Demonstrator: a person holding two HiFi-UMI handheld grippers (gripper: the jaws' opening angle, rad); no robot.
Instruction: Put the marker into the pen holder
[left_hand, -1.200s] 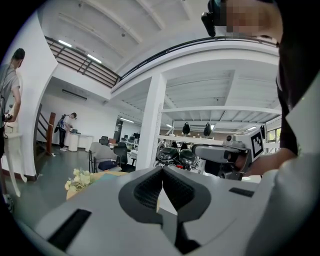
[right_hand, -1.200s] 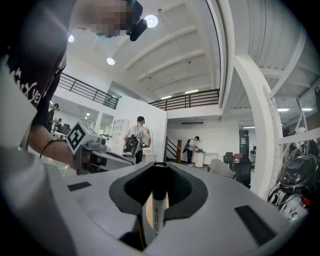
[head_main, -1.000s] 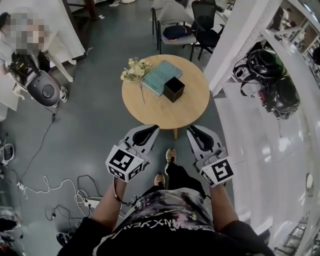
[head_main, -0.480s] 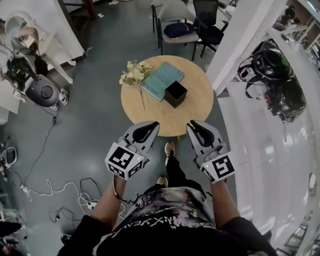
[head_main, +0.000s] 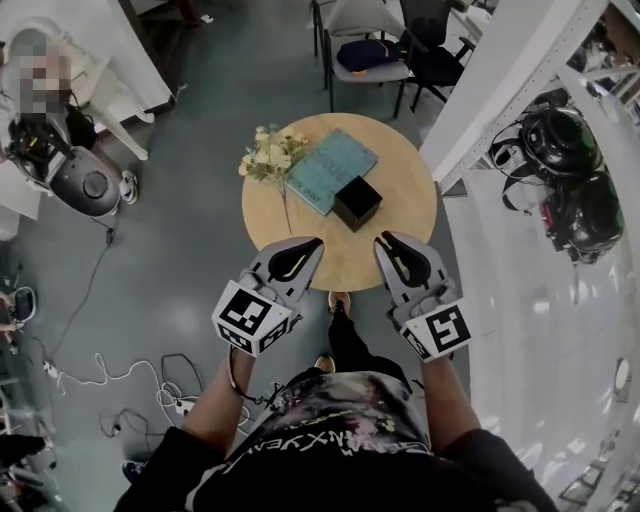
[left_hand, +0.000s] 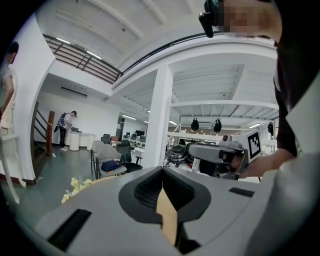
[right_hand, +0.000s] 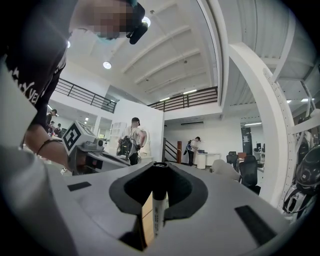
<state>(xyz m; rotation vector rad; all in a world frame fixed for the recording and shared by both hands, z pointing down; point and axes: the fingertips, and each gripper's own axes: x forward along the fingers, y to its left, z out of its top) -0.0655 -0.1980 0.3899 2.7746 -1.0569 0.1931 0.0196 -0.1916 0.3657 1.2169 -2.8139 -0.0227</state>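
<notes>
A black square pen holder (head_main: 357, 202) stands on the round wooden table (head_main: 400, 215), just right of a teal book (head_main: 331, 168). My right gripper (head_main: 393, 243) hovers over the table's near edge, shut on a marker (right_hand: 157, 210) with a white barrel and a black cap. The marker stands upright between the jaws in the right gripper view, at the right gripper (right_hand: 159, 170). My left gripper (head_main: 306, 246) is beside it over the near edge; its jaws meet with nothing between them, as the left gripper (left_hand: 162, 172) shows. The marker is hidden in the head view.
A bunch of pale flowers (head_main: 270, 150) lies left of the book. Chairs (head_main: 370, 50) stand behind the table. A white column and shelving with helmets (head_main: 565, 150) run along the right. Cables (head_main: 100, 370) and a grey machine (head_main: 85, 185) lie on the floor at left.
Both grippers have moved forward from in front of the table to over its near edge. The table and pen holder sit closer in view. The jaws have not changed.
</notes>
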